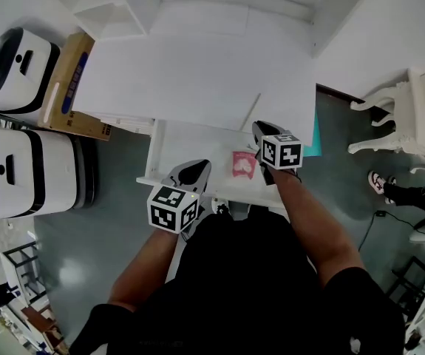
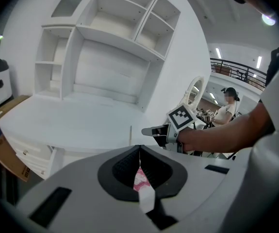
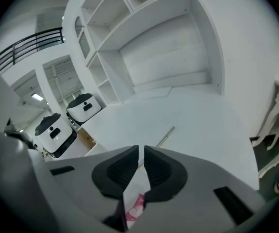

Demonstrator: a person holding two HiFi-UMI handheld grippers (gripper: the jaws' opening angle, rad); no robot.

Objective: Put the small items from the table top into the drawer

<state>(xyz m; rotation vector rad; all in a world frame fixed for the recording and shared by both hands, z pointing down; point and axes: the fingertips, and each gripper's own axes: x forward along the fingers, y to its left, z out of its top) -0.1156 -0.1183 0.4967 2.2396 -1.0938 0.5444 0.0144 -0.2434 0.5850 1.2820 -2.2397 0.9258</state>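
While the pink-and-white packet point(image 1: 244, 163) lies flat in the open drawer point(image 1: 190, 143), toward its front right and between your two grippers, it counts as delivered. It is also near enough to both tools to be dragged out. Your left gripper point(image 1: 194, 171) has its jaws pressed together. Your right gripper point(image 1: 260, 129) shows only a narrow slit between its jaws, and neither seems to clamp anything at the tips. Pink and white show low behind the jaws in both gripper views. I read that as the packet seen below them, though I cannot rule out a corner caught there. If one is caught, lifting away would carry the packet out of the drawer.

One small item is left on the table top point(image 1: 197, 72): the thin rod point(image 1: 250, 112), lying near the front edge just above the drawer. It looks slim and round, so it will likely roll. With the right jaws nearly together you would push it rather than straddle it, so widen them first. A sideways nudge could send it off the edge, past the drawer's right side and onto the floor point(image 1: 123, 198). Pressing down hard could also make the tips skid off it on the smooth table top.
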